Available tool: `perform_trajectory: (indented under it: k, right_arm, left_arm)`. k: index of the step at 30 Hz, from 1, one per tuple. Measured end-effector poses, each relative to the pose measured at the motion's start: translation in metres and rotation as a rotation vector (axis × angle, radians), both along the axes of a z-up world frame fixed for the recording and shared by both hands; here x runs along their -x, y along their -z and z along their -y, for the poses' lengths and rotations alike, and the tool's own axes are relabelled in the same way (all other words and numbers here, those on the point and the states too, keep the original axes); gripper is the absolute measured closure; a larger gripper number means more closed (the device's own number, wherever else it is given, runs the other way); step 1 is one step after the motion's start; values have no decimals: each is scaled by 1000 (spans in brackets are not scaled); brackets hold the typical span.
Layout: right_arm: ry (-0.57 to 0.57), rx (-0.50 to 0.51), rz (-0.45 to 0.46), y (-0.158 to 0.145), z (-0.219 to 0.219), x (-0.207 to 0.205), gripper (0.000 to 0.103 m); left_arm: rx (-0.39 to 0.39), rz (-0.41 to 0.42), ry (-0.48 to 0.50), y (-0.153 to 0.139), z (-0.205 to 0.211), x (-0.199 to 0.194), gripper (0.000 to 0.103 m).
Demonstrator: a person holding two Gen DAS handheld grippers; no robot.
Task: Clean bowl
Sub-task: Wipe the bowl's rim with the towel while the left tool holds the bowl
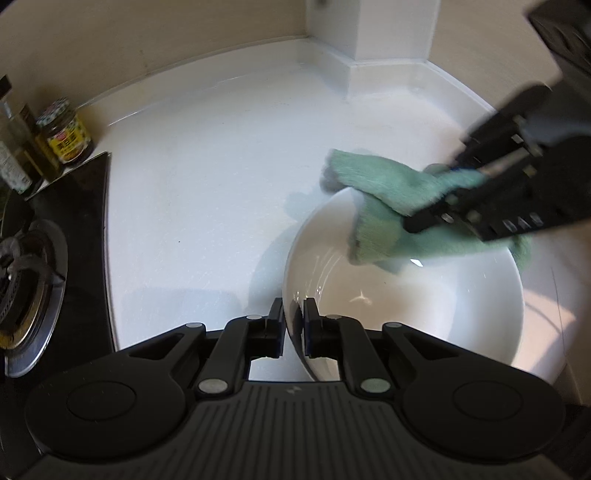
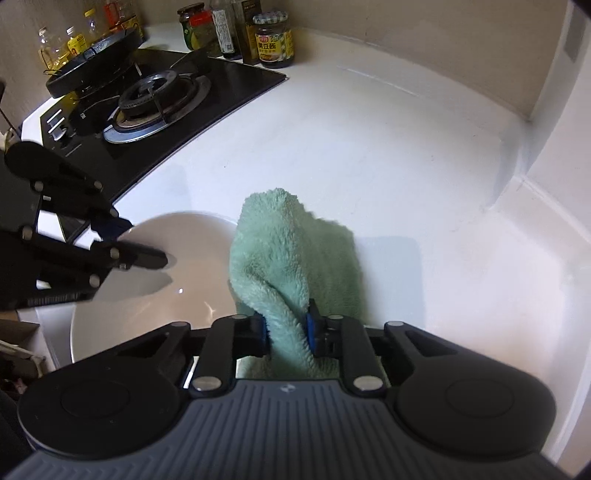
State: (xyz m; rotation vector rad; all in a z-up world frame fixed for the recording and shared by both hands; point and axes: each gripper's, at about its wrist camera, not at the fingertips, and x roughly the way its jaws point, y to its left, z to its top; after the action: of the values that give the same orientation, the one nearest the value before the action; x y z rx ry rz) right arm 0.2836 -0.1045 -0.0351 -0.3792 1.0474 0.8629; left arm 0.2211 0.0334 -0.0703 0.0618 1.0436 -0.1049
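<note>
Two grippers work at one bowl. The left gripper (image 1: 293,317) pinches the bowl (image 1: 424,295) by its near rim, one finger inside the wall and one outside, jaws drawn narrow on the thin porcelain. The right gripper (image 2: 286,325) is clamped on a bunched green cloth (image 2: 295,258), which droops over the bowl's far rim, part inside and part hanging outside.

That rim grip looks to me like the weak spot. The wall is smooth and glossy, and only a short stretch of rim sits between the fingers, so a hard wipe could twist the bowl out of the pinch or tip it. The bowl seems to sit tilted near the front edge of the counter (image 1: 221,166), well clear of the back wall; a slip toward that edge could send it off. The cloth is held by one fold only, so it might pull free if it drags.

Inside, the bowl shows bare white glaze with light glints; I see no food or water, though the cloth hides part of it. By the hob (image 2: 155,99) at the counter's far corner stand jars (image 2: 273,40) and bottles (image 2: 236,29), lids on, with dark or yellowish contents.
</note>
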Motion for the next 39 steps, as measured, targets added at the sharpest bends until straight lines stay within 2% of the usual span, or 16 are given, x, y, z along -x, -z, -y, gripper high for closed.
perform_trajectory:
  k: [5,10,17,22,26,29,32,36,39]
  right_arm:
    - [84,-36,-84,3,20,12,87]
    - [106,-51,-141,8,24,17,83]
    - [61,-2,-136,9,11,10,84]
    - [-72,107,-6,6,-26,2,84]
    - [-200,144,71,1,-56,-3,83]
    - [-281,139,118,-5,-69,-2,83]
    - [-216,52,75,-13,-59,-12,85]
    - [-65,-66,52,-30,-23,-15,91]
    - [82,-153,33,-43,15,-15,91]
  left_arm:
    - [12,13,-8,4,1,-8,93]
    - [13,23,3,-2,-1,-12,92]
    - [-23,28,37,-12,3,3,94]
    - [-49,25,75,-17,-7,13,94]
    - [-54,22,70,-19,-22,11,94]
    - [-41,20,32,-19,-35,13,94]
    - [-24,20,8,-20,-51,17,94]
    - [-15,21,1,-20,-63,25,94]
    - [-2,25,-9,-19,-65,46,94]
